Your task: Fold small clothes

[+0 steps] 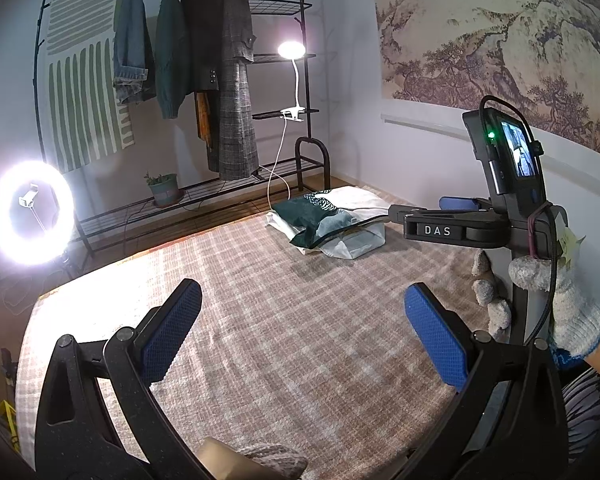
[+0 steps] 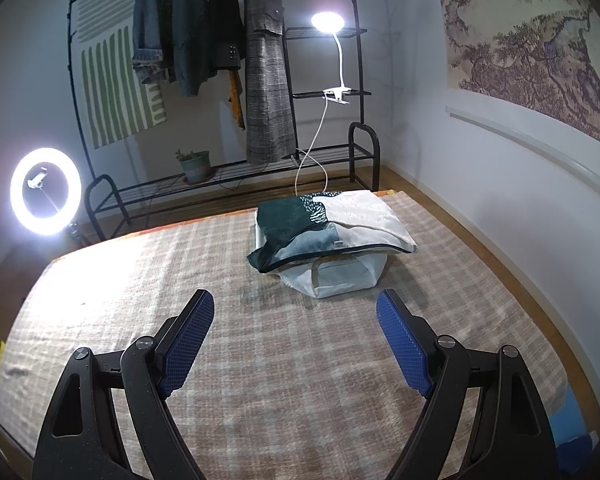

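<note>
Folded clothes pile (image 2: 332, 240) on bed (image 2: 260, 360), long axis running left-right. Both grippers' fingers wide, empty. Only left view shows right gripper (image 1: 432, 212) and gloved hand (image 1: 572, 312).

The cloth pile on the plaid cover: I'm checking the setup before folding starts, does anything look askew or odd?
Slightly. The green-and-white patterned cloth lies skewed on the white fabric bag, overhanging it on both sides. Nothing looks spilled or damaged on the plaid cover.

A lit ring light (image 2: 45, 191) stands left of a black clothes rack (image 2: 356, 152) hung with coats (image 2: 268, 72); a clip lamp (image 2: 327, 23) and potted plant (image 2: 195, 165) sit on it.
</note>
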